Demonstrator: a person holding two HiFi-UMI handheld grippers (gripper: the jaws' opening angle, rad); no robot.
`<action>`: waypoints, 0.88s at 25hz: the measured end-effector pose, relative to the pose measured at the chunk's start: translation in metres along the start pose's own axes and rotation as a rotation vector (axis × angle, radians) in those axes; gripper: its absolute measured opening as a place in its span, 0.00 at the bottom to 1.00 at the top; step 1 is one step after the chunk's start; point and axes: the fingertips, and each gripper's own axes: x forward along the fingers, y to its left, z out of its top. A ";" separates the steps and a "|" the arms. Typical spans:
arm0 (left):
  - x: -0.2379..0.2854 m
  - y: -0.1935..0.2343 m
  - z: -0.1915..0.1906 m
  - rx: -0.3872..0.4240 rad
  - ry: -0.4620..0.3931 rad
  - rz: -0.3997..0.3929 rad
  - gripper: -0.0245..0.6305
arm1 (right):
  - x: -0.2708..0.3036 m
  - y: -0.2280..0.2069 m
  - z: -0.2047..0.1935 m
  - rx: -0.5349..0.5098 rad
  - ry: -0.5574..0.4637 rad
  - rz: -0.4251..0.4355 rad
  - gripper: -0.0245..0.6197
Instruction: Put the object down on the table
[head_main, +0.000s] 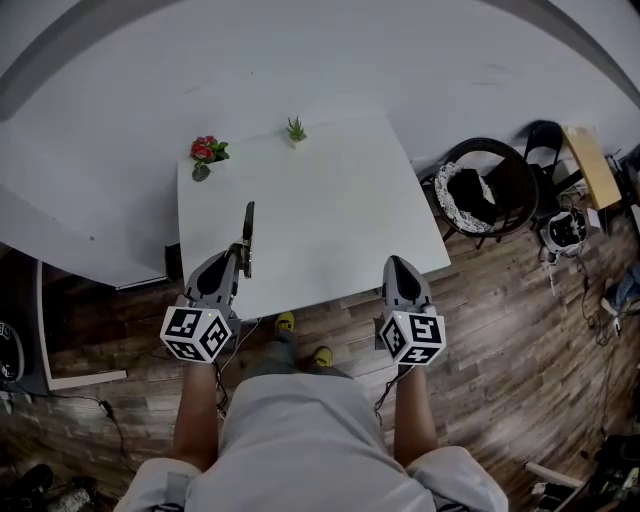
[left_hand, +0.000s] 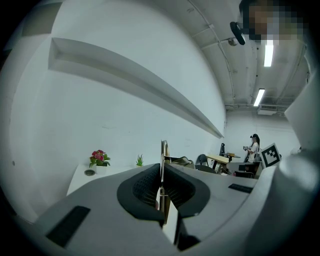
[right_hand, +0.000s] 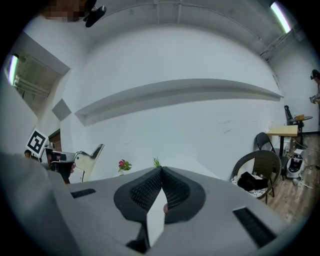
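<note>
A thin, flat dark object (head_main: 248, 230) stands on edge above the near left part of the white table (head_main: 330, 200). My left gripper (head_main: 239, 256) is shut on its lower end. In the left gripper view the object (left_hand: 163, 155) shows edge-on, as a narrow metallic strip pinched between the black pads (left_hand: 145, 187) and sticking out past them. My right gripper (head_main: 398, 263) hovers over the table's near right edge, shut. Its pads (right_hand: 172, 190) meet at the tip with nothing between them. In the right gripper view the held object (right_hand: 97, 150) rises at the far left.
A pot of red flowers (head_main: 205, 152) and a small green plant (head_main: 296, 130) stand at the table's far edge, by the white wall. A round dark chair (head_main: 480, 195) with clothes on it is right of the table, with a yellow desk (head_main: 590, 165) beyond. The floor is wood.
</note>
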 end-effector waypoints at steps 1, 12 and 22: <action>0.004 0.002 0.000 0.002 0.002 -0.004 0.07 | 0.004 0.001 0.002 0.003 -0.001 -0.001 0.05; 0.043 0.022 0.013 0.139 0.047 -0.042 0.07 | 0.043 0.011 0.013 0.029 -0.013 0.012 0.05; 0.084 0.042 0.005 0.323 0.134 -0.064 0.07 | 0.077 0.022 0.012 0.042 0.007 0.023 0.05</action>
